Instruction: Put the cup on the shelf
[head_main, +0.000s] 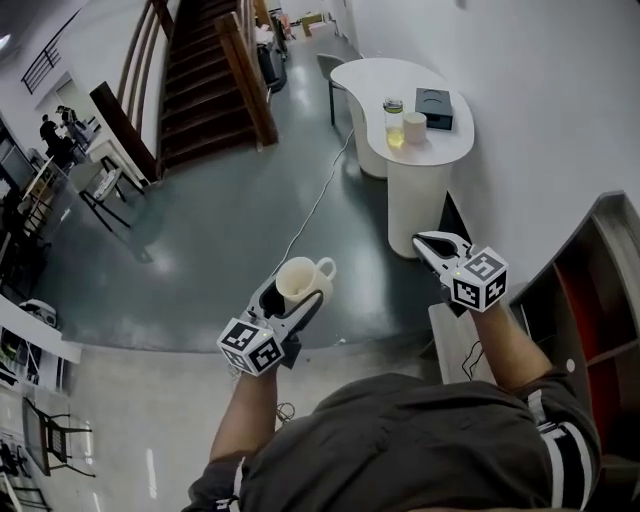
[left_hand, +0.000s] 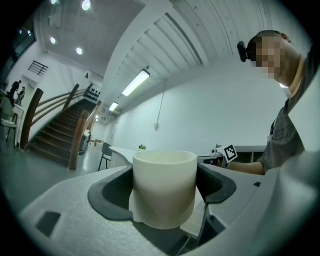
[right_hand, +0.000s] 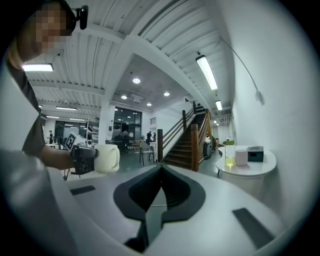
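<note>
A cream cup (head_main: 301, 281) with a handle is held upright in the air by my left gripper (head_main: 290, 298), whose jaws are shut on its sides. The left gripper view shows the cup (left_hand: 164, 187) filling the space between the dark pads. In the right gripper view the cup (right_hand: 106, 158) appears at the left in the other gripper. My right gripper (head_main: 433, 247) hangs to the right, its jaws shut with nothing between them (right_hand: 159, 172). The shelf (head_main: 598, 310), dark with open compartments, stands at the right edge of the head view.
A white rounded table (head_main: 402, 120) against the wall carries a jar of yellow liquid (head_main: 394, 123), a pale cup (head_main: 414, 127) and a dark box (head_main: 434, 107). A wooden staircase (head_main: 205, 75) rises at the back. A cable (head_main: 318, 198) runs across the grey floor. Chairs stand far left.
</note>
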